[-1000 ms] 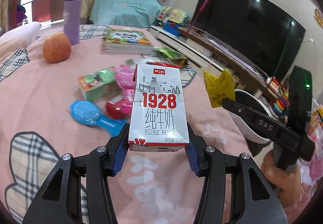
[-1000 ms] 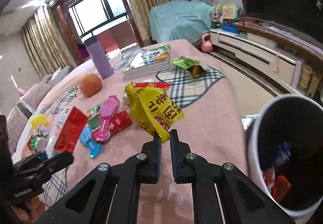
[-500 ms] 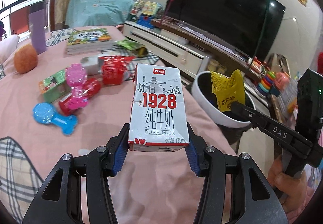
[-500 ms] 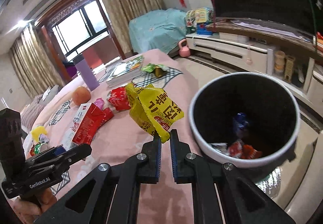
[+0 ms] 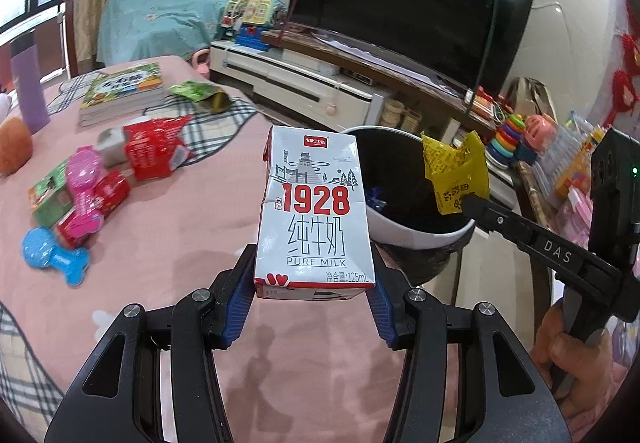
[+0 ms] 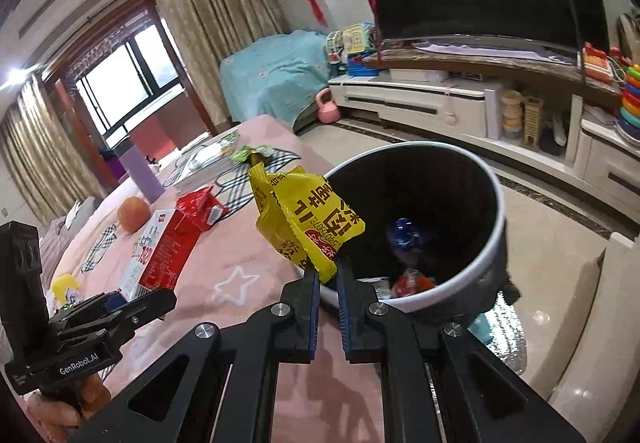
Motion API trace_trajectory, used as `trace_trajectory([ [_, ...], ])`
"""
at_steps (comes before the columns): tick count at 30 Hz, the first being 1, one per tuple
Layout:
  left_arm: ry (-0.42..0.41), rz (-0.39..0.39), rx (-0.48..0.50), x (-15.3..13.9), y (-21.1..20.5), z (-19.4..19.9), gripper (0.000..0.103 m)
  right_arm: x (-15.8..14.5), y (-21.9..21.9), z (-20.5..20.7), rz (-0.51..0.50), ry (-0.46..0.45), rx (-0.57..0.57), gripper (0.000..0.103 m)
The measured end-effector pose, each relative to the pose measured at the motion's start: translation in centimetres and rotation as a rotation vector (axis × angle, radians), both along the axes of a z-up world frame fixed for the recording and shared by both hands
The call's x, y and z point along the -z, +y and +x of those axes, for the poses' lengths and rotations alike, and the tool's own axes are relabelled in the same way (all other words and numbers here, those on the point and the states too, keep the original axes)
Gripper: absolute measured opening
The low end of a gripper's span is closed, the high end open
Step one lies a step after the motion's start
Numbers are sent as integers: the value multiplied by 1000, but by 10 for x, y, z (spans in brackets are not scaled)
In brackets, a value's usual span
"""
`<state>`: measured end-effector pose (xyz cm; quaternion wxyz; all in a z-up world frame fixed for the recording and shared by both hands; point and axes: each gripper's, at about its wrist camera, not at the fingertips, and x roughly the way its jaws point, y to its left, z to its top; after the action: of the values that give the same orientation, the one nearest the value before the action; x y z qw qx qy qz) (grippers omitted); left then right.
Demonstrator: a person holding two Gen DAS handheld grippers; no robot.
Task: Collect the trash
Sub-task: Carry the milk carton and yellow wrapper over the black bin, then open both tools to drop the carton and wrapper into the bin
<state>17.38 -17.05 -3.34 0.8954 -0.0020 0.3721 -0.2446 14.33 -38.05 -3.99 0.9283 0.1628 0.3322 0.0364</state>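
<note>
The left gripper [image 5: 314, 293] is closed on the lower sides of a milk carton [image 5: 316, 211], which stands upright between its blue pads, the "1928" face toward the camera. Just beyond the carton and a little to its right sits the trash bin [image 5: 420, 239], white-rimmed and dark inside, beside the edge of the pink bed [image 5: 192, 227]. To the left of this gripper, on the bed, lie a blue toy [image 5: 52, 255], a pink toy [image 5: 82, 179], a crumpled red wrapper [image 5: 154, 149] and, farther off, a stack of books [image 5: 122, 93] and a green snack bag [image 5: 198, 93].

The right gripper [image 6: 328, 283] is nearly shut, its pads pinching the bottom corner of a yellow wrapper [image 6: 308, 223] that stands up crumpled above the fingertips. The wrapper hangs at the near left rim of the trash bin [image 6: 496, 227], partly over the opening; directly ahead and to the right of the gripper the bin's inside shows a blue wrapper [image 6: 402, 233] and red scraps [image 6: 412, 281] at the bottom. In the left wrist view the same yellow wrapper [image 5: 456, 175] sits over the bin's right side, held at the tip of the right gripper [image 5: 466, 201]. In the right wrist view the left gripper [image 6: 138, 305] appears low on the left with the milk carton [image 6: 160, 255] clamped in it, above the bed [image 6: 240, 267].
</note>
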Motion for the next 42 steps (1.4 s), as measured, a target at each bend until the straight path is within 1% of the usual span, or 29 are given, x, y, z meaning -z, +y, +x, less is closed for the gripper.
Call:
trace_trajectory([
  [9,-8,28,57,-1,-34,5,50,4,-22,-1,5,10,38,8],
  [21,-1,54,98,-1,-70,24,51,7,-45,5,19,23,70,8],
  [40,45,78,120,12,-98,50,51,11,-60,25,11,52,80,8],
  [41,51,79,117,13,-99,52,51,11,-60,26,11,54,81,9],
  [42,58,76,114,14,-99,54,51,12,-59,26,11,56,83,12],
])
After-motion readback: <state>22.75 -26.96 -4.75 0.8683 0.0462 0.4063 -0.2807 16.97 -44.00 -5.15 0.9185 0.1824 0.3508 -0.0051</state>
